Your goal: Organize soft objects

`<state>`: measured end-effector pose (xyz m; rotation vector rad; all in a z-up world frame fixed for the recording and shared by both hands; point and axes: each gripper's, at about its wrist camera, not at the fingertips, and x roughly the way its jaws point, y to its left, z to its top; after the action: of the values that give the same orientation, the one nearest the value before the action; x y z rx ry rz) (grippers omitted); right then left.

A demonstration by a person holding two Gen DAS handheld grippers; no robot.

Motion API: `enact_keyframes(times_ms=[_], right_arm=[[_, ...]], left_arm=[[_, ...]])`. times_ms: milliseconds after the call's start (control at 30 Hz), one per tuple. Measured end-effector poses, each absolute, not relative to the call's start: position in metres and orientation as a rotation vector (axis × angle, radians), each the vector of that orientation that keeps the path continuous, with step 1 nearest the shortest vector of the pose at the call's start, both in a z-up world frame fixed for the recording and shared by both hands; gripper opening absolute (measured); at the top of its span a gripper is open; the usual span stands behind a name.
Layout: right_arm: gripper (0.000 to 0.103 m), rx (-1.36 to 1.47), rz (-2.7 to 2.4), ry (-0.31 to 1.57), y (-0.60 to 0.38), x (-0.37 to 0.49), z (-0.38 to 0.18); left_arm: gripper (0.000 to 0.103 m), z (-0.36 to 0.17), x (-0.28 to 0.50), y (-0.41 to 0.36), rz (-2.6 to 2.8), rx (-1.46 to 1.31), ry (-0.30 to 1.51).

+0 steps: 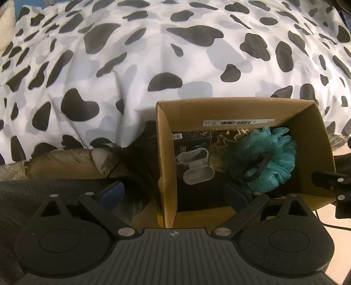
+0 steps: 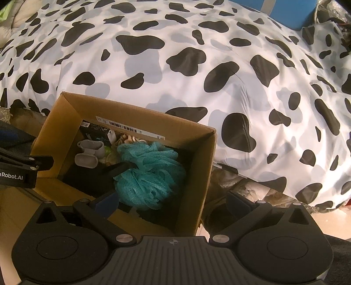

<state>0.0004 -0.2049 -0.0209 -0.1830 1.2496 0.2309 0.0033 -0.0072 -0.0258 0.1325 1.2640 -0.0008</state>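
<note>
An open cardboard box (image 1: 307,136) (image 2: 65,109) stands by a bed. Inside lie a teal mesh bath sponge (image 1: 269,155) (image 2: 147,173), a grey silicone earbud case (image 1: 195,166) (image 2: 90,153), a beige knotted thing (image 1: 228,140) (image 2: 129,139) and a black carton (image 1: 193,137) (image 2: 96,129). My left gripper (image 1: 175,195) is open and empty, its fingers astride the box's left wall. My right gripper (image 2: 173,203) is open and empty, astride the box's right wall; its left finger (image 2: 107,202) sits beside the sponge.
A cow-print duvet (image 1: 153,54) (image 2: 219,65) covers the bed behind the box. Dark fabric (image 1: 136,162) lies left of the box. A blue container (image 2: 285,11) stands at the far right. The other gripper shows at each view's edge (image 1: 331,182) (image 2: 19,171).
</note>
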Motion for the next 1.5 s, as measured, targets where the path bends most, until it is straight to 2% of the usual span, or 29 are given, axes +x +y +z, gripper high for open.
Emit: enact_keyframes(times_ms=[1500], right_arm=[[0.103, -0.204, 0.24, 1.25, -0.2024, -0.0008, -0.0222]], left_arm=[[0.099, -0.0156, 0.0016, -0.0107, -0.027, 0.146, 1.221]])
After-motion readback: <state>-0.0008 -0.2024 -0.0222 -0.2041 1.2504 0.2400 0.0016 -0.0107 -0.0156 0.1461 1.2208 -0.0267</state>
